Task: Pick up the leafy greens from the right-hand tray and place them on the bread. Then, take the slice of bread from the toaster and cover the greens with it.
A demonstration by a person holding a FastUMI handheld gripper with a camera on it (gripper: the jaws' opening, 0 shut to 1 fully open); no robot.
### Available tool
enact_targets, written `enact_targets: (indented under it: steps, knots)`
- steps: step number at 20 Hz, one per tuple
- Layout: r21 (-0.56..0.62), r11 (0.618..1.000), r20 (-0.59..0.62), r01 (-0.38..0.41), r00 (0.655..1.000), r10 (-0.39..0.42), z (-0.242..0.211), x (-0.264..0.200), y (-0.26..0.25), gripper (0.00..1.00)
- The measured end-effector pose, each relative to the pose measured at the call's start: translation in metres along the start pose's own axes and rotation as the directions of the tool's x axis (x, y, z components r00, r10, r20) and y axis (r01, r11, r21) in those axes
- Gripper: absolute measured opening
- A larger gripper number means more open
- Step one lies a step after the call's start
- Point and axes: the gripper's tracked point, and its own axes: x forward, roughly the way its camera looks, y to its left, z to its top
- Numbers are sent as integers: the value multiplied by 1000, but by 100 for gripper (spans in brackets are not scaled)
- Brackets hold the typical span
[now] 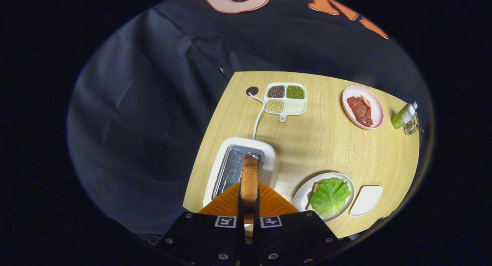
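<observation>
The slice of bread (249, 177) is sitting edge-on between the fingers of the gripper (249, 204), above the toaster (240, 166). Right of the toaster, the leafy greens (329, 197) are lying on bread on a plate (301, 197), a small tray (366, 200) just beside. Far off, a divided dish (286, 98), a meat plate (362, 106) and a bottle (403, 115) are standing

The slice of bread (249, 177), toasted brown, stands on edge between the fingers of the gripper (249, 198), seemingly pinched, over the white toaster (234, 168). To its right, the leafy greens (329, 197) lie spread on a bread slice (312, 195), mostly hidden, on the round white plate (301, 197). Beside it sits the white right-hand tray (366, 200).
</observation>
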Motion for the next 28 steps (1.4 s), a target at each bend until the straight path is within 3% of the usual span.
enact_targets:
  steps: [6,13,19,28]
  knots:
    - [84,992,92,-95,992,87,13,-46,-37,8]
    - [198,966,105,-166,983,147,-14,-51,-101,8]
    - [267,948,58,-171,985,162,-63,-20,-147,8]
    - [410,891,27,-195,979,202,-119,40,-208,8]
